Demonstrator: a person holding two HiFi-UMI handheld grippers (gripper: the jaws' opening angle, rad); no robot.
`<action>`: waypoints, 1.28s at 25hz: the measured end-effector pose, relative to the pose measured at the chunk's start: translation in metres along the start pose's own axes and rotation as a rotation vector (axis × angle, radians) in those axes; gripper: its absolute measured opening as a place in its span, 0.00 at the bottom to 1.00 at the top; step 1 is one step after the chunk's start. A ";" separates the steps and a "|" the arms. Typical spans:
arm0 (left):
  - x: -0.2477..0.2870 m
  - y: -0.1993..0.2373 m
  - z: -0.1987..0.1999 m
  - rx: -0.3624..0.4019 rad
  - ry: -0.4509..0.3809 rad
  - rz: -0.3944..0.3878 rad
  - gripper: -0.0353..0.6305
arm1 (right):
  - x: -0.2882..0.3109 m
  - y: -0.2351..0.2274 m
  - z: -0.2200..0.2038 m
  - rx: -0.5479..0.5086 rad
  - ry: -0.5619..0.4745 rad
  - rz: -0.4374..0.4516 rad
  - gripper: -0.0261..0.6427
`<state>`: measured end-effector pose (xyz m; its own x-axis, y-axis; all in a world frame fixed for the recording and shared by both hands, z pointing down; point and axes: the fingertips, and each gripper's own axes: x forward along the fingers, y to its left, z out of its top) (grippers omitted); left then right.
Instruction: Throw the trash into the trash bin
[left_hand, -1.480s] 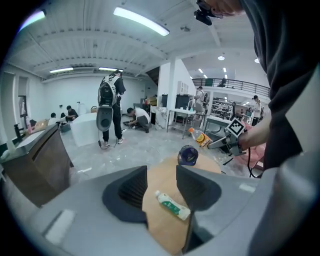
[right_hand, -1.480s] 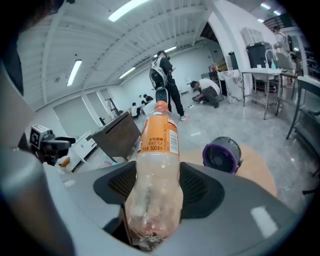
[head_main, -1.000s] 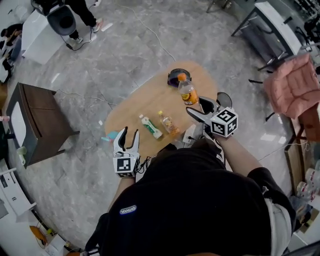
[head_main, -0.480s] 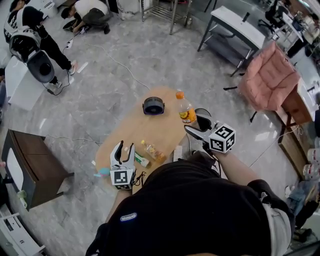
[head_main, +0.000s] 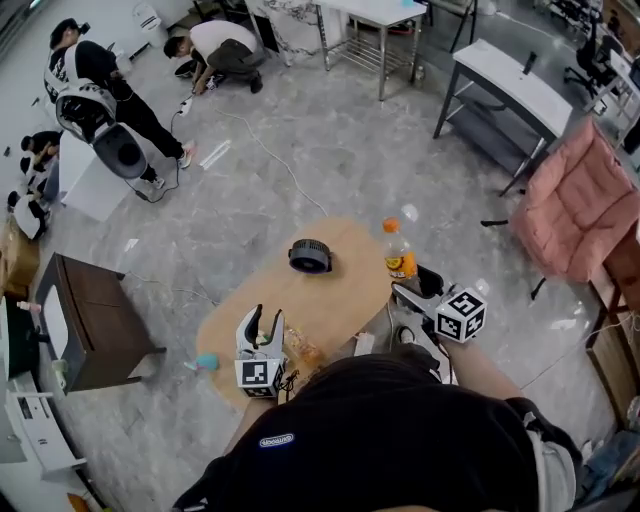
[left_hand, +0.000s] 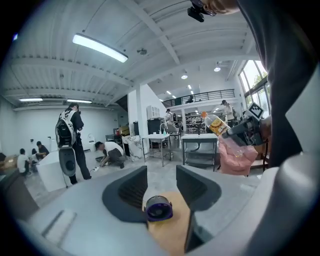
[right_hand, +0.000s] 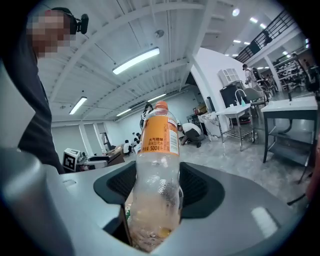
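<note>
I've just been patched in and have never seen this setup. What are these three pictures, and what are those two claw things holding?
There is no robot arm here: a person holds a two-jaw gripper in each hand. The head view looks down from a camera on the person's head. The other two views ride on the grippers and look along their jaws. The left gripper is open and empty. The right gripper is shut on an upright, nearly empty orange-capped plastic bottle. On the oval wooden table sit a round dark object and what looks like another small bottle.
</note>
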<state>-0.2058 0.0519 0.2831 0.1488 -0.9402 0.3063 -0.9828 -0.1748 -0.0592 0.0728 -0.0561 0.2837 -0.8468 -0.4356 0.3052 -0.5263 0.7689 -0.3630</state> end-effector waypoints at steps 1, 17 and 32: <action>0.008 -0.013 0.005 -0.015 0.010 0.029 0.33 | -0.008 -0.018 0.003 -0.010 0.005 0.007 0.48; 0.026 -0.074 0.016 0.013 -0.053 -0.041 0.33 | -0.039 -0.080 -0.031 0.103 0.093 -0.041 0.48; -0.006 -0.034 -0.026 -0.011 0.075 -0.103 0.39 | -0.064 -0.103 -0.119 0.384 0.097 -0.270 0.48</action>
<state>-0.1762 0.0711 0.3076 0.2406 -0.8929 0.3806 -0.9640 -0.2656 -0.0137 0.1904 -0.0519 0.4063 -0.6743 -0.5365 0.5075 -0.7324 0.3974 -0.5529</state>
